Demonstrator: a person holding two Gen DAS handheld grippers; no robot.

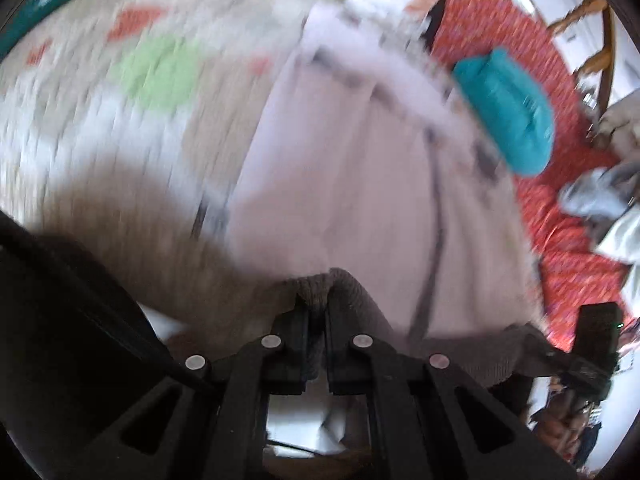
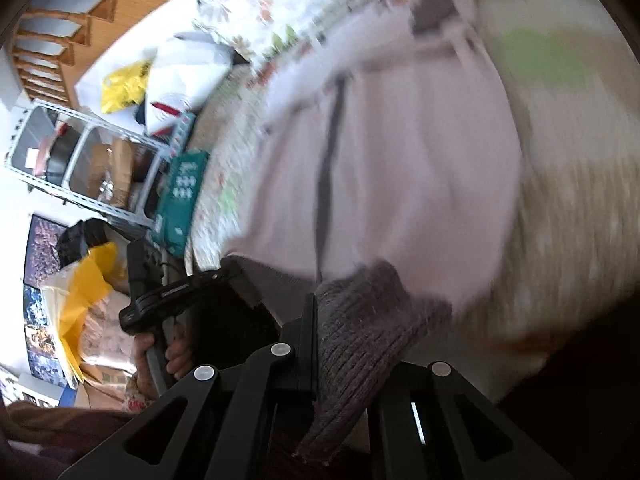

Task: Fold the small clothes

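Observation:
A pale pink garment point(image 1: 360, 168) with dark seams and a grey ribbed hem lies spread over a patterned bed cover point(image 1: 120, 120). My left gripper point(image 1: 317, 300) is shut on the ribbed hem point(image 1: 320, 286). My right gripper point(image 2: 352, 320) is shut on another part of the ribbed hem point(image 2: 360, 320), which drapes over its fingers. The garment point(image 2: 400, 160) stretches away from it in the right wrist view. The left gripper's body point(image 2: 176, 292) and the hand holding it show at the left there. Both views are motion-blurred.
A teal folded cloth point(image 1: 508, 108) lies on a red patterned cover point(image 1: 560, 240) to the right, with grey and white clothes point(image 1: 600, 196) beyond. A metal shelf rack point(image 2: 92, 160), bags point(image 2: 168, 72) and a teal box point(image 2: 180, 196) stand beside the bed.

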